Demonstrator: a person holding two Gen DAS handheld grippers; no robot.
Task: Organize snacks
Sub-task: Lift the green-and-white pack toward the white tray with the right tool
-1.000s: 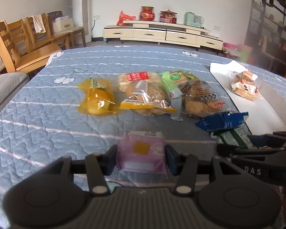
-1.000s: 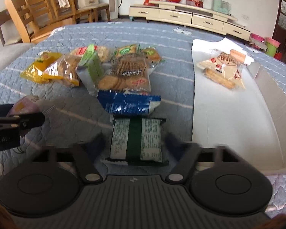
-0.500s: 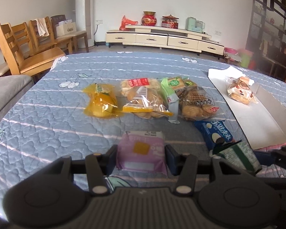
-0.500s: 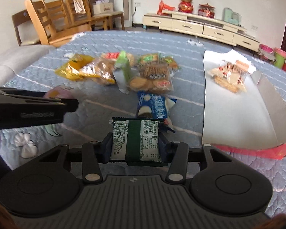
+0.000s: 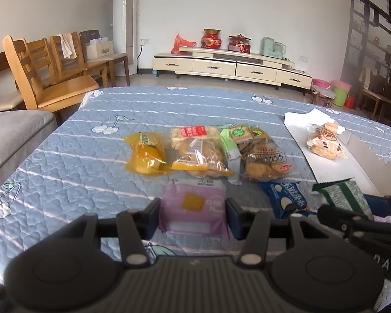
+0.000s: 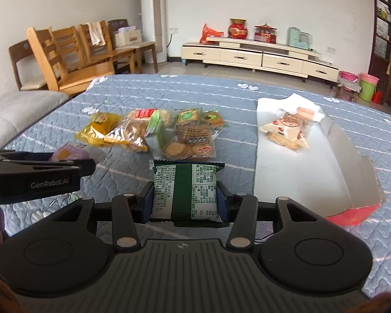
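Note:
My left gripper (image 5: 193, 212) is shut on a purple snack packet (image 5: 194, 208) and holds it above the blue quilted table. My right gripper (image 6: 185, 198) is shut on a green and white snack packet (image 6: 185, 191), also lifted; that packet shows at the right of the left wrist view (image 5: 345, 197). A white open box (image 6: 294, 167) lies to the right with one bag of biscuits (image 6: 286, 130) in it. A row of snacks lies ahead: a yellow packet (image 5: 146, 154), a clear bag of cookies (image 5: 198, 154), a green packet (image 5: 230, 148), a round-biscuit bag (image 5: 264, 156) and a blue packet (image 5: 286, 198).
The table is covered by a blue quilted cloth (image 5: 65, 156). Wooden chairs (image 5: 52, 78) stand at the far left and a grey sofa (image 5: 7, 135) at the left edge. A low cream cabinet (image 5: 232, 65) stands against the far wall.
My right gripper closed on the green and white packet and lifted it off the table. Both grippers have risen and drawn back with their packets; the blue packet stays on the table.

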